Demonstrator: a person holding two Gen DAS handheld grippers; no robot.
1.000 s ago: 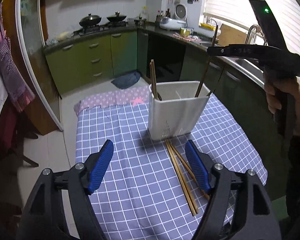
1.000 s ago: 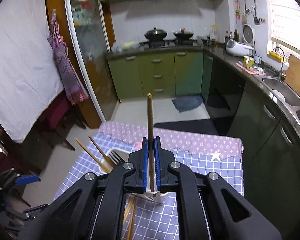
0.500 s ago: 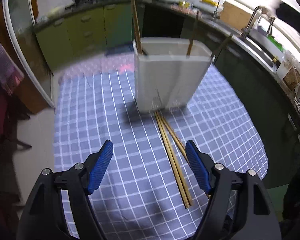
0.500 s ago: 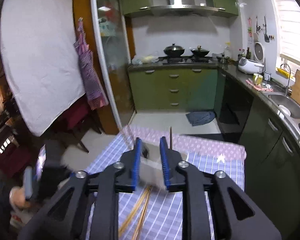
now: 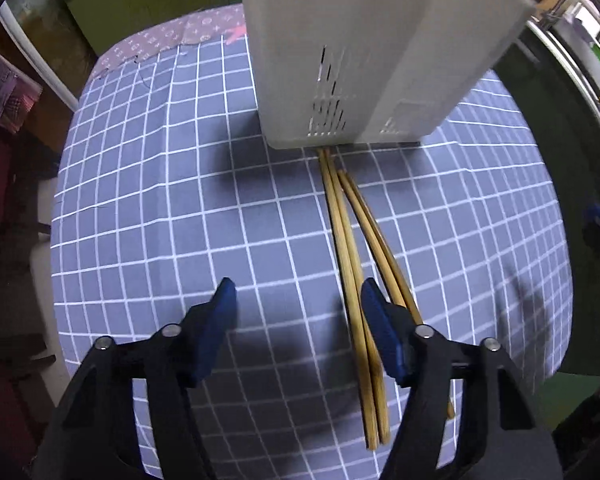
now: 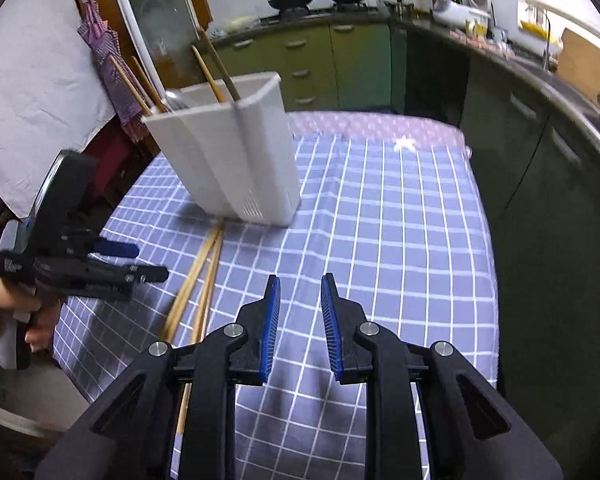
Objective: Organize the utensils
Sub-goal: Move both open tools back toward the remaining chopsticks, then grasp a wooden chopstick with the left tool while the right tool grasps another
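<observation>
A white utensil holder [image 5: 376,52] stands on the blue checked tablecloth [image 5: 180,208]. Several wooden chopsticks [image 5: 354,264] lie on the cloth in front of it, tips against its base. My left gripper [image 5: 296,304] is open and low over the cloth, its right finger beside the chopsticks. In the right wrist view the holder [image 6: 232,160] holds several chopsticks [image 6: 212,66] and a fork. The loose chopsticks [image 6: 198,280] lie to its left, with the left gripper [image 6: 136,264] over them. My right gripper [image 6: 298,320] is open and empty above the cloth.
The table [image 6: 420,240] ends at a rounded edge on the right, with dark cabinets [image 6: 540,152] and a sink counter beyond. Green kitchen cabinets [image 6: 320,60] with a stove stand at the back. A chair with purple cloth [image 6: 100,44] is at the left.
My right gripper let a chopstick go into the holder, opened and drew back lower. My left gripper dropped down and forward to the loose chopsticks.
</observation>
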